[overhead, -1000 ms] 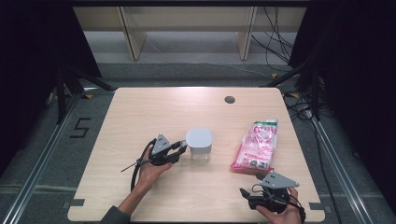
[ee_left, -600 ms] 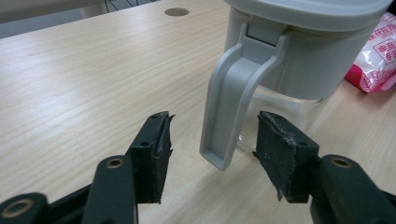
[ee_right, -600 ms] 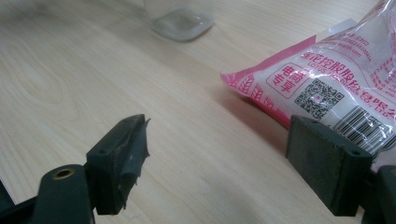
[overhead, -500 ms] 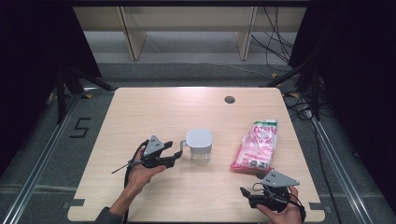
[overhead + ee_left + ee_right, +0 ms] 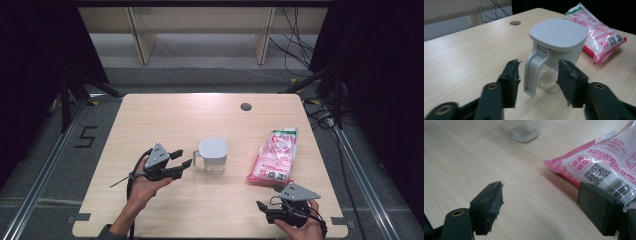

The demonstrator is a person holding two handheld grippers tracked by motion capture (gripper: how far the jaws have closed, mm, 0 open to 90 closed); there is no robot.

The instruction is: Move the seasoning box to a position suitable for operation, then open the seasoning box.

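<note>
A clear container (image 5: 213, 152) with a grey lid (image 5: 559, 31) stands upright at the table's middle, its grey handle (image 5: 532, 72) pointing left. My left gripper (image 5: 184, 158) hovers just left of it. Its jaws have just been closing, and the handle shows in the gap between the pads (image 5: 511, 75) with neither pad pressing on it. A pink printed bag (image 5: 275, 157) lies flat to the right. Near the front right edge my right gripper (image 5: 262, 210) is open with bare table between its jaws (image 5: 540, 192), the bag (image 5: 599, 162) just beside one jaw.
A round cable hole (image 5: 245, 106) sits near the table's far edge (image 5: 210, 95). Beyond it stand wooden shelf legs (image 5: 140, 45) and loose cables (image 5: 300, 55) on the floor. Dark stands flank both sides of the table.
My left gripper has drawn back to the left, away from the container's handle, and lifted a little. The container, the bag and my right gripper have stayed put.
</note>
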